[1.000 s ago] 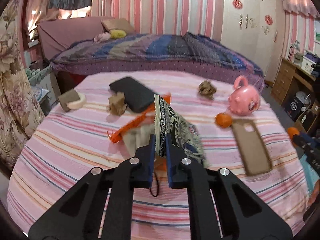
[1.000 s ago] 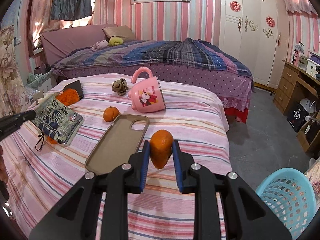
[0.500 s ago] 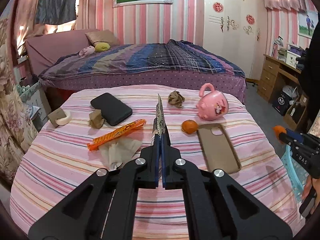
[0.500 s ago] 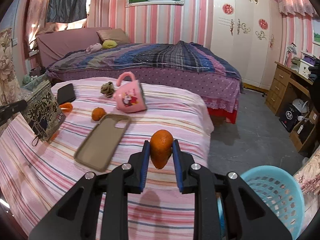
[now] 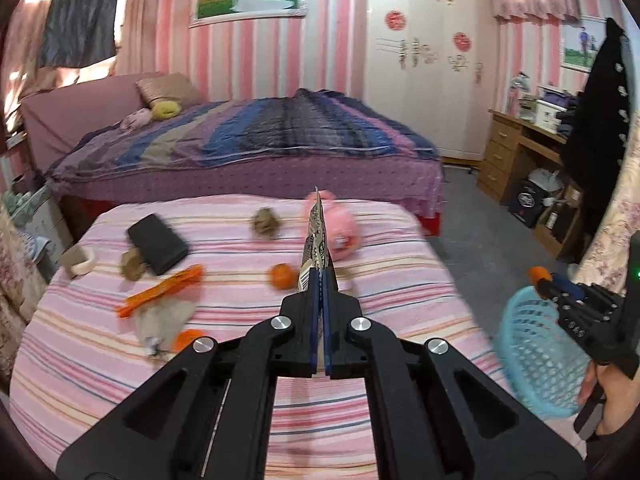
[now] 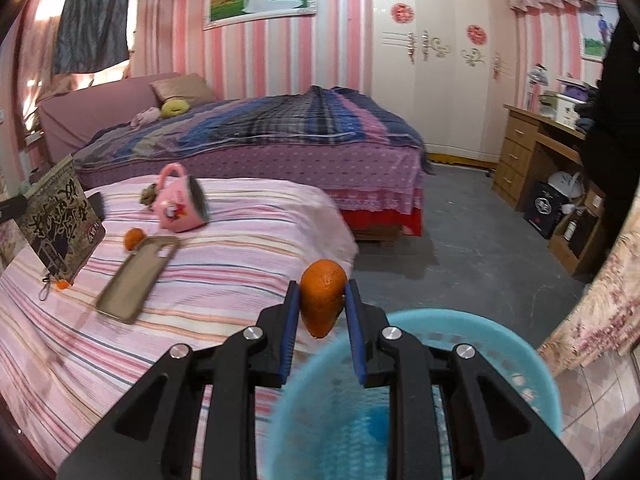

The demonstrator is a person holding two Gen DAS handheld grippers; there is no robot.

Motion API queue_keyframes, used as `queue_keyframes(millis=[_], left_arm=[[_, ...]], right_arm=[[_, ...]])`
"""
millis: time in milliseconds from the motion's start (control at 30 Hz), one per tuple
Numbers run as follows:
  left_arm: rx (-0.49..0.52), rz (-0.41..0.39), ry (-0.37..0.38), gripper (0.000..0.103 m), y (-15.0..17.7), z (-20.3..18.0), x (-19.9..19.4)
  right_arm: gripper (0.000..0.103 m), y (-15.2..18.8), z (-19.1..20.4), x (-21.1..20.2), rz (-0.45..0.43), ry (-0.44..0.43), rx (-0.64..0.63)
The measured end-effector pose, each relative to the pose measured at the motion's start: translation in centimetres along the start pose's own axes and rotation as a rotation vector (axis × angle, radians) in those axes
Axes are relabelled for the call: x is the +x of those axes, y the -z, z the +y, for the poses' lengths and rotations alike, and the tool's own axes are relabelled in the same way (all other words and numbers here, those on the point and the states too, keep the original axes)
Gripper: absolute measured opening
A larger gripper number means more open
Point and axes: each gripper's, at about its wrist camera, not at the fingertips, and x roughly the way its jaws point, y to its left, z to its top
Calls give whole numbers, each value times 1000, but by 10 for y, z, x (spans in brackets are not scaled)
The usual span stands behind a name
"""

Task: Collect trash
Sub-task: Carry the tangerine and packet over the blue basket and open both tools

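My left gripper (image 5: 320, 276) is shut on a flat printed wrapper (image 5: 316, 236), held edge-on above the striped table; the wrapper also shows in the right wrist view (image 6: 60, 216). My right gripper (image 6: 322, 296) is shut on a piece of orange peel (image 6: 322, 300) and holds it over the near rim of a blue plastic basket (image 6: 532, 376). The basket also shows in the left wrist view (image 5: 532, 356), beside the table's right edge. An orange wrapper (image 5: 160, 296), crumpled paper (image 5: 160, 320), brown scraps (image 5: 264, 222) and a small orange (image 5: 282, 276) lie on the table.
A pink mug (image 6: 180, 204), a phone case (image 6: 136, 276) and a black phone (image 5: 158, 244) lie on the table. A bed (image 6: 280, 136) stands behind. A wooden desk (image 6: 540, 152) is at the right, with grey floor between.
Both grippers have swung right. The right gripper carried the peel from over the table to over the blue basket. The left gripper moved right with the wrapper.
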Motion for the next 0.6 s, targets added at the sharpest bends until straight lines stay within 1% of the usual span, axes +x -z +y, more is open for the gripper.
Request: queue_keyframes(millis=[33, 100, 200, 300, 533, 600], left_arm=[[8, 0, 28, 0, 0, -16, -1], [20, 4, 58, 0, 1, -36, -1], [42, 19, 119, 0, 5, -77, -2], [75, 23, 165, 0, 8, -113, -4], [134, 24, 268, 0, 15, -187, -15], [145, 27, 287, 0, 19, -200, -19]], right_arm=[[23, 1, -5, -1, 1, 8, 6], [23, 5, -20, -5, 5, 27, 22], [23, 13, -46, -12, 12, 75, 40], [24, 18, -65, -17, 16, 99, 54], [24, 35, -109, -25, 30, 150, 107], [24, 39, -117, -26, 33, 156, 122]])
